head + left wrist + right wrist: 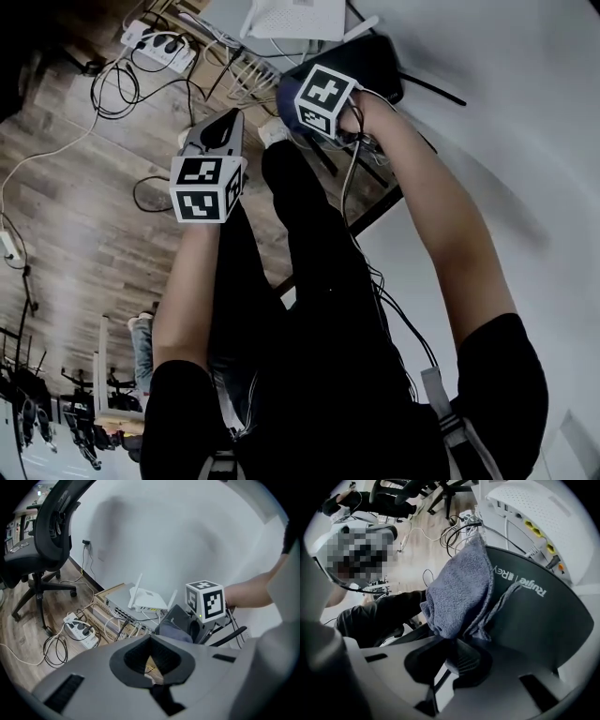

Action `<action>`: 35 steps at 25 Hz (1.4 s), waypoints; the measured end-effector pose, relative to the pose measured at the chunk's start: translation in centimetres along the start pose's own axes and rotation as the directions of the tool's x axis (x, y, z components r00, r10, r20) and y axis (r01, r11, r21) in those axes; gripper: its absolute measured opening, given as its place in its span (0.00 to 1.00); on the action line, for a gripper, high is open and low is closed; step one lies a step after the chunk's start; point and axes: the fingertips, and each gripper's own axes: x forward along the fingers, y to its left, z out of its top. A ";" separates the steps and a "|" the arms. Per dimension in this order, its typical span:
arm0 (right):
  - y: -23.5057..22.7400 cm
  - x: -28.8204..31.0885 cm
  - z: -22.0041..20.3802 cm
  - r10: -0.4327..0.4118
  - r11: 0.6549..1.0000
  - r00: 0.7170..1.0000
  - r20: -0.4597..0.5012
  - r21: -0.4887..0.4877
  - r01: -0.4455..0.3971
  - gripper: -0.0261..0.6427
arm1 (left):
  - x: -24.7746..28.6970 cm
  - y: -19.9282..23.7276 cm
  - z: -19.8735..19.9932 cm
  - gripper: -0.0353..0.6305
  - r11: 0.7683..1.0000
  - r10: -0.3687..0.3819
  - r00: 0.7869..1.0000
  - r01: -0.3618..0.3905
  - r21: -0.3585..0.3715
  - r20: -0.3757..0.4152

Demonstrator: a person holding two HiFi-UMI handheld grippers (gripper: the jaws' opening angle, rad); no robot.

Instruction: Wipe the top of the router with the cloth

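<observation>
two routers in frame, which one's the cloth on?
The dark router: the right gripper holds the grey cloth on it. The white router with antennas beyond is bare.

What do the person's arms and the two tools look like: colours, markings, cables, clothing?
The left tool and the right tool are light grey plastic with dark ribbed pads. Each carries a white cube with black square markers: the left cube, the right cube. Thin dark cables trail from the right tool. The person wears a black short-sleeved shirt and black trousers.
</observation>
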 end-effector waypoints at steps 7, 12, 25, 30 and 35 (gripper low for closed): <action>-0.3 -3.7 -0.9 -0.100 0.993 0.982 0.159 0.072 0.090 0.07 | -3.0 -1.8 2.6 0.05 0.999 0.012 0.999 -0.014 0.038 0.043; 1.8 -12.3 -0.1 -0.256 0.967 0.837 0.483 0.124 0.224 0.07 | -8.8 -5.3 7.7 0.05 1.000 0.019 0.988 -0.020 0.005 0.152; 22.0 -39.9 -7.6 -0.379 0.872 -0.008 0.925 0.360 0.333 0.07 | -32.6 -17.4 22.7 0.05 0.989 0.005 0.898 -0.068 0.128 0.440; 29.7 -48.1 -12.6 -0.391 0.788 -0.361 0.847 0.510 0.344 0.07 | -40.1 -20.6 26.0 0.05 0.979 0.044 0.861 -0.139 0.151 0.506; 36.1 -55.6 -16.7 -0.331 0.734 -0.600 0.728 0.598 0.321 0.07 | -47.0 -23.8 29.8 0.05 0.948 0.038 0.810 -0.214 0.236 0.585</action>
